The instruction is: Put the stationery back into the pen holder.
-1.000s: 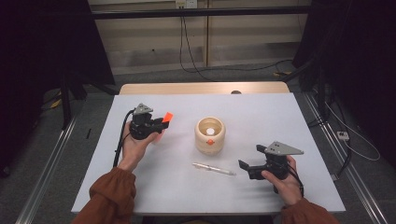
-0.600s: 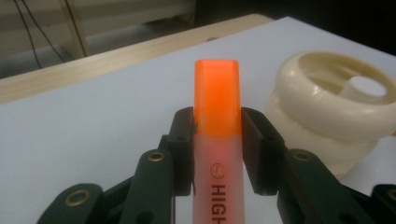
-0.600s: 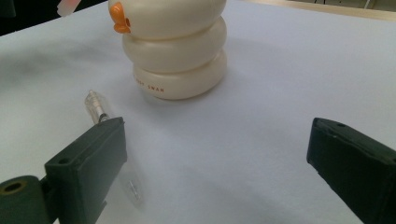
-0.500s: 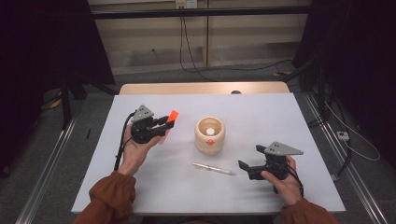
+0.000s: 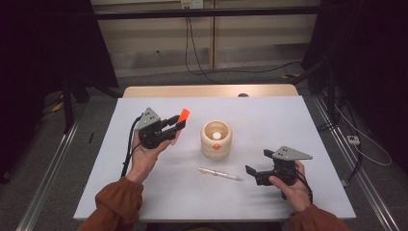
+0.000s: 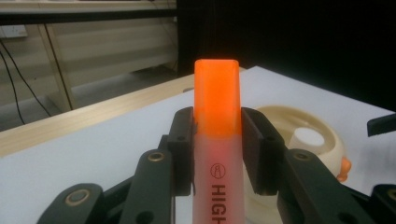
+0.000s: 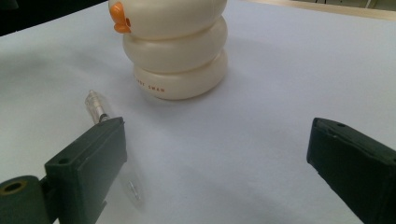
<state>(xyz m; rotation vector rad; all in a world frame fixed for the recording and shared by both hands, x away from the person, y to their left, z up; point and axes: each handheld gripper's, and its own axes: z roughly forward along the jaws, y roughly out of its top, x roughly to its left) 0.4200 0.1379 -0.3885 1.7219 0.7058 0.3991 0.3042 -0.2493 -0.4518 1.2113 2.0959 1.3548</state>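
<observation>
The left gripper (image 6: 217,154) has its fingers (image 6: 183,149) clenched on a highlighter (image 6: 217,140), pressing its pale barrel just below the orange cap, which sticks out past the fingertips. In the high view that gripper (image 5: 175,126) holds the highlighter (image 5: 182,119) in the air, left of the middle of the surface (image 5: 269,115), with the cap angled up and toward the cream pen holder (image 5: 216,139). The holder is a stack of rounded rings with a small orange beak on its side and an open top, standing at the middle of the surface.

The step in hand looks like dropping the highlighter into that holder. To do it well, the highlighter should be carried above the opening first, tipped upright so one end points down into the hole, and let go only once that end is inside the rim; a slanted entry could catch the rim and tip the holder.

The right gripper (image 7: 215,163) rests near the front right of the surface with its fingers (image 7: 88,163) released and wide apart, nothing between them. A clear pen (image 5: 220,174) lies flat in front of the holder, just beside its left finger; it could steady the holder if needed.
</observation>
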